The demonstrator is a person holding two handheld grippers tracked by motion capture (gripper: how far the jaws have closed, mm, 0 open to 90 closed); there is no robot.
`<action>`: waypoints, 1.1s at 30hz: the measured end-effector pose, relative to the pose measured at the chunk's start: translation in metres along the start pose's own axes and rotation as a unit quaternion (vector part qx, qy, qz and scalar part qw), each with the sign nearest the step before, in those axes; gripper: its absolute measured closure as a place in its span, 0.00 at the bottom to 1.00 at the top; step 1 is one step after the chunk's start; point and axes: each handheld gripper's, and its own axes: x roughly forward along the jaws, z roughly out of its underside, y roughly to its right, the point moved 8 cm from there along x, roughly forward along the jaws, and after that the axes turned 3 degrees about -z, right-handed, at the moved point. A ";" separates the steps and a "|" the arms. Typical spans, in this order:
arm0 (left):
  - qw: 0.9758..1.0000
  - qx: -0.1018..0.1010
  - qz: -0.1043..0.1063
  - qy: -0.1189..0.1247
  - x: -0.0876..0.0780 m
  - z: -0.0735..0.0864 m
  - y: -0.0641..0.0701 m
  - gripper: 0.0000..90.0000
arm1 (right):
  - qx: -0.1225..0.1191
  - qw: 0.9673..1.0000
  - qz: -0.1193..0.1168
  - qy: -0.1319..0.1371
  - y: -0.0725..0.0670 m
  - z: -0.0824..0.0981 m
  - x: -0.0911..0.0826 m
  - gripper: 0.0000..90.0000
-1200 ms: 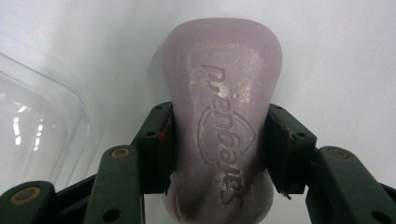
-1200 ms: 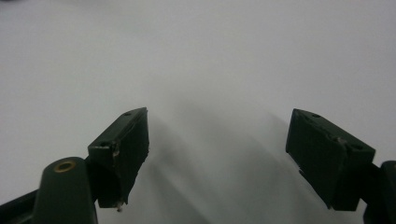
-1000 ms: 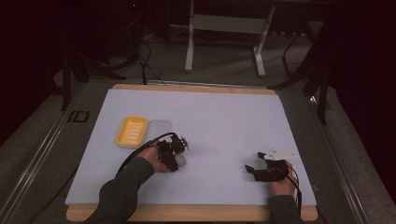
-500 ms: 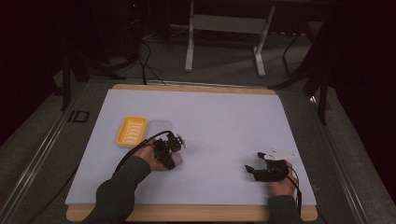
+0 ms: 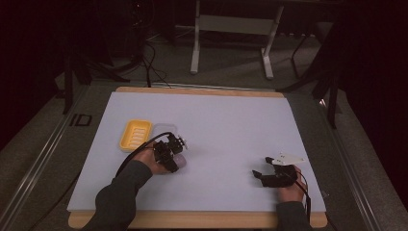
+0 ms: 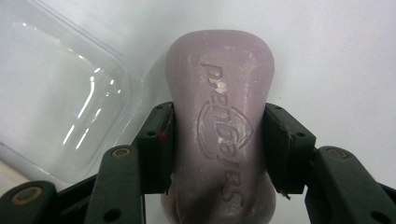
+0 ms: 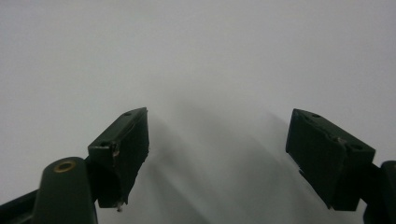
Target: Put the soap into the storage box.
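A pale lilac soap bar with embossed lettering lies on the white table surface, and my left gripper is shut on its two long sides. From the high view, the left gripper sits left of centre, just right of a yellow soap dish and a clear plastic lid. The lid lies just left of the soap. My right gripper rests near the front right of the table. Its jaws stand wide apart over bare surface, and the right gripper holds nothing.
The white mat covers a wooden table top. Beyond the far edge the floor is dark, with a metal stand and cables. A cable trails from each gripper toward the front edge.
My left gripper with the soap has edged slightly away from the front edge, toward the lid. The right gripper has stayed where it was.
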 end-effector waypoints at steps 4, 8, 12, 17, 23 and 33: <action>1.000 -0.006 0.000 0.009 -0.004 0.001 -0.003 0.55 | 0.000 1.000 0.000 0.000 0.000 0.000 0.000 0.23; 1.000 -0.010 -0.002 0.012 -0.010 0.002 -0.007 0.55 | 0.000 1.000 0.000 0.000 0.000 0.000 0.000 0.23; 1.000 -0.015 -0.008 0.017 -0.016 0.003 -0.010 0.55 | 0.000 1.000 0.000 0.000 0.000 0.000 0.000 0.23; 0.999 -0.025 -0.013 0.023 -0.020 0.005 -0.016 0.55 | -0.001 1.000 0.000 0.000 0.000 0.000 0.000 0.23; 0.998 -0.045 -0.010 0.034 -0.023 0.006 -0.022 0.55 | -0.001 1.000 0.000 0.000 0.000 0.000 0.000 0.23; 0.997 -0.068 -0.011 0.039 -0.026 0.013 -0.031 0.55 | -0.001 1.000 0.000 0.000 0.000 0.000 0.000 0.23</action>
